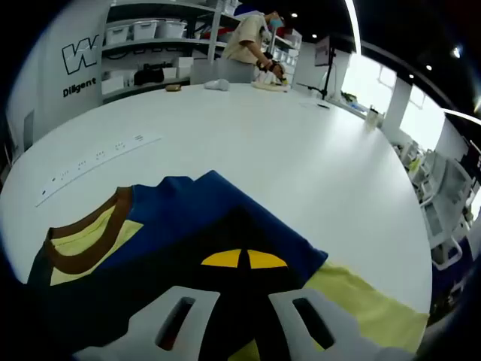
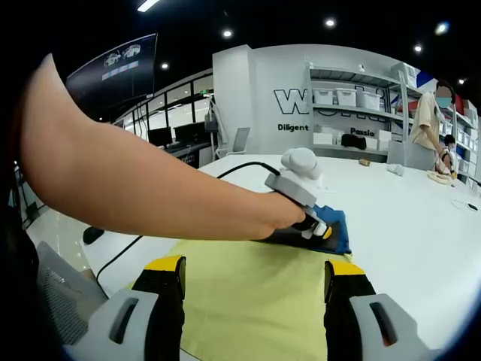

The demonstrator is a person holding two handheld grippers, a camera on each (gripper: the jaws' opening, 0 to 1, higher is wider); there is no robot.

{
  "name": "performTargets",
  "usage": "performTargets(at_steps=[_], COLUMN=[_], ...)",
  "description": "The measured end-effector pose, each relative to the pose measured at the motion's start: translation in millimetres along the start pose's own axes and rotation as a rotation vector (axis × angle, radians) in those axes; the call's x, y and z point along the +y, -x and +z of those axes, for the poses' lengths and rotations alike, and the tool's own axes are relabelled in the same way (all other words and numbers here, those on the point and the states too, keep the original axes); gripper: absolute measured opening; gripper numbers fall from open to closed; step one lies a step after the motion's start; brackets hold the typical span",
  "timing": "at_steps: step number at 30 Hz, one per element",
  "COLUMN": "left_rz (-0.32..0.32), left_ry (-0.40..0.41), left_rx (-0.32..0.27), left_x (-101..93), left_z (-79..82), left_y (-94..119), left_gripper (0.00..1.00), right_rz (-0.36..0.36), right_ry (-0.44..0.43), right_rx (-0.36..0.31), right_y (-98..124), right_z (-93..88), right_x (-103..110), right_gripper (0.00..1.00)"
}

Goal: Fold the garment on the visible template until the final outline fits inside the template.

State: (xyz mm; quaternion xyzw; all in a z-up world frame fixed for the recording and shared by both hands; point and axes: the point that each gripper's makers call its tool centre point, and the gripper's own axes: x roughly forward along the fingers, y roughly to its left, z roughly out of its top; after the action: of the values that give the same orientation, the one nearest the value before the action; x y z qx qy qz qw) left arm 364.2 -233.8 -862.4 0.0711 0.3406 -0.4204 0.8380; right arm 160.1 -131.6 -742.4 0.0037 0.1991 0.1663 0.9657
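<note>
A blue garment [image 1: 203,218] with a brown collar [image 1: 83,244] and a pale yellow inside lies on the white table [image 1: 285,150]. Pale yellow cloth [image 1: 368,304] shows past its right edge; whether that is garment or template I cannot tell. My left gripper [image 1: 244,259] has its yellow tips pressed together on the blue cloth. In the right gripper view a person's arm [image 2: 135,188] holds that left gripper [image 2: 319,229] down on the blue garment [image 2: 338,233] at the far end of the yellow cloth [image 2: 255,293]. My right gripper [image 2: 254,267] stands open over the yellow cloth, holding nothing.
A long white strip [image 1: 98,158] lies on the table beyond the collar. A person [image 1: 252,41] works at the far end by shelves of bins [image 1: 146,30]. Chairs [image 1: 443,218] stand off the table's right edge. A black cable [image 2: 240,167] trails behind the left gripper.
</note>
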Motion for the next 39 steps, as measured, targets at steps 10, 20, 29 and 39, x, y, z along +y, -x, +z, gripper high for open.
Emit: performTargets(at_steps=[10, 20, 29, 39], left_rz=[-0.005, -0.004, 0.029, 0.043], left_ry=[-0.006, 0.007, 0.019, 0.015], left_rx=[-0.022, -0.058, -0.086, -0.1], left_x=[-2.2, -1.7, 6.0, 15.5], left_z=[7.1, 15.8, 19.1, 19.8], left_y=[1, 6, 13, 32], left_gripper=[0.15, 0.33, 0.5, 0.5], right_rz=[-0.002, 0.003, 0.008, 0.02], right_ry=[0.003, 0.011, 0.017, 0.022], right_rx=[-0.002, 0.0, -0.001, 0.0], right_y=[0, 0, 0, 0], right_z=[0.5, 0.1, 0.7, 0.8], right_x=[-1, 1, 1, 4], right_gripper=[0.75, 0.75, 0.75, 0.75])
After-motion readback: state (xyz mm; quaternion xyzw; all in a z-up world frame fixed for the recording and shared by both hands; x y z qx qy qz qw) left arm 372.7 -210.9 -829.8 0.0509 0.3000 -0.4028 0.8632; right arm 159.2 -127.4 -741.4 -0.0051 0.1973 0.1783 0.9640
